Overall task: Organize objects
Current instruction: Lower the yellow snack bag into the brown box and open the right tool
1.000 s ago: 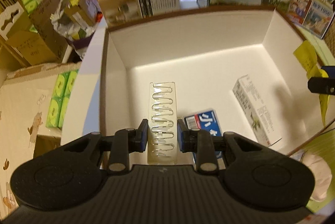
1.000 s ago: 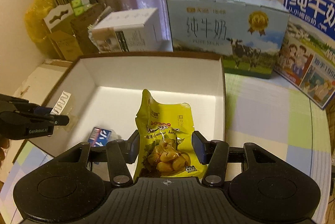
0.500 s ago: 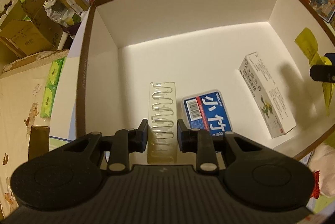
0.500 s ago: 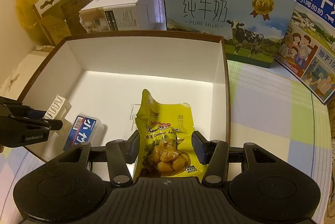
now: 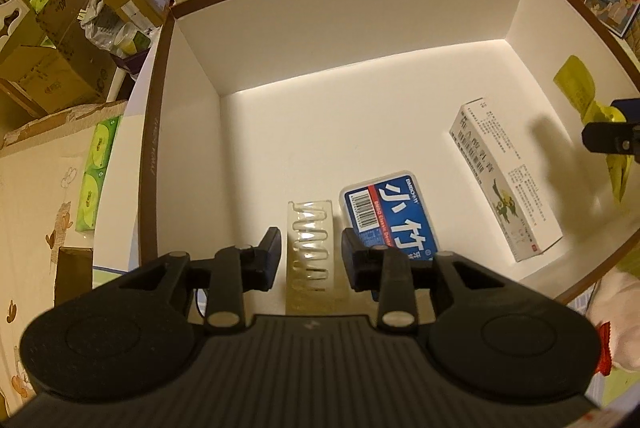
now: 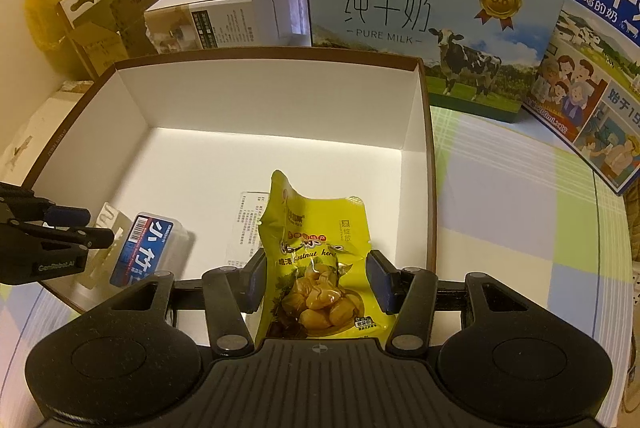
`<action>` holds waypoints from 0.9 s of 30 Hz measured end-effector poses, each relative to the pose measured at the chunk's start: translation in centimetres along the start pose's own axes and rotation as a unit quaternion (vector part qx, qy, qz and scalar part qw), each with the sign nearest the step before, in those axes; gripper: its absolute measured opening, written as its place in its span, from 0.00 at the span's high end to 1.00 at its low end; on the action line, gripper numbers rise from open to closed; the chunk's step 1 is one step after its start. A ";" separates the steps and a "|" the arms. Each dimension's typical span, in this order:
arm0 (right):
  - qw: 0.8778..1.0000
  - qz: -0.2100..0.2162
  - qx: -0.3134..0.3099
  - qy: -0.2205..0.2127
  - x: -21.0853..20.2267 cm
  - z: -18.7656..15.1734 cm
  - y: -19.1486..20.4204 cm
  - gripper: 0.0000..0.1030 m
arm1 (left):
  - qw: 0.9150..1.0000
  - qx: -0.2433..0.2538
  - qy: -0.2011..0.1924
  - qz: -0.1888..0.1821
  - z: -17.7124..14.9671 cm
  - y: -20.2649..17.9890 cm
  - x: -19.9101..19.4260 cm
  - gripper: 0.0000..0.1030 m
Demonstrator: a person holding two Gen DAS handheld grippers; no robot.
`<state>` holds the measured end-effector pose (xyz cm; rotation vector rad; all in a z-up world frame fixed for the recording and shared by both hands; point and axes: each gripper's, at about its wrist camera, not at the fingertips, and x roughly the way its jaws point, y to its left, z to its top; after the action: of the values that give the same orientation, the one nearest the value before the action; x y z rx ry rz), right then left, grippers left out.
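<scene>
A white box with a brown rim (image 5: 360, 39) (image 6: 260, 99) holds a blue flat case (image 5: 388, 211) (image 6: 148, 248) and a white carton (image 5: 504, 179) (image 6: 248, 224). A clear ribbed plastic pack (image 5: 310, 240) (image 6: 106, 220) lies on the box floor beside the blue case. My left gripper (image 5: 310, 256) (image 6: 100, 226) straddles it. Its jaws are opening, with a small gap on each side of the pack. My right gripper (image 6: 316, 278) is shut on a yellow chestnut pouch (image 6: 316, 248) (image 5: 576, 87) above the box's near right part.
Two large milk cartons (image 6: 432, 23) and a white box (image 6: 224, 11) stand behind the open box. A checked tablecloth (image 6: 500, 207) lies to the right. Cardboard boxes (image 5: 48, 67) and green tissue packs (image 5: 94, 183) crowd the left side.
The left jaws have parted from the clear pack, which now rests on the box floor by the blue case. The right gripper has sunk slightly with the pouch.
</scene>
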<state>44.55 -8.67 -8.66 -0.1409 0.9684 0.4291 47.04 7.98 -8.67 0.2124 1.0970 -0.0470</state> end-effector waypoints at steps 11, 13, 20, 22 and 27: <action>1.000 -0.013 -0.019 -0.003 0.6 0.1 0.9 0.45 | 1.000 -0.001 -0.023 0.003 0.2 0.2 -1.3 0.65; 0.999 -0.025 -0.026 -0.009 0.5 0.0 1.1 0.42 | 1.000 -0.001 -0.028 0.003 0.2 0.2 -1.7 0.62; 1.000 -0.006 -0.004 -0.029 -1.3 0.0 0.4 0.33 | 0.999 -0.005 -0.048 -0.001 0.2 0.4 -3.4 0.54; 0.999 -0.001 0.000 -0.034 -2.1 -0.1 0.3 0.33 | 0.998 -0.008 -0.055 0.000 0.3 0.5 -4.1 0.50; 0.998 0.011 0.011 -0.053 -4.2 -0.5 0.1 0.33 | 0.997 -0.013 -0.072 0.007 0.6 0.8 -6.0 0.46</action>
<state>42.01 -9.94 -5.50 -0.0860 0.8700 0.4414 44.95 8.29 -3.00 0.1903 0.9518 -0.0340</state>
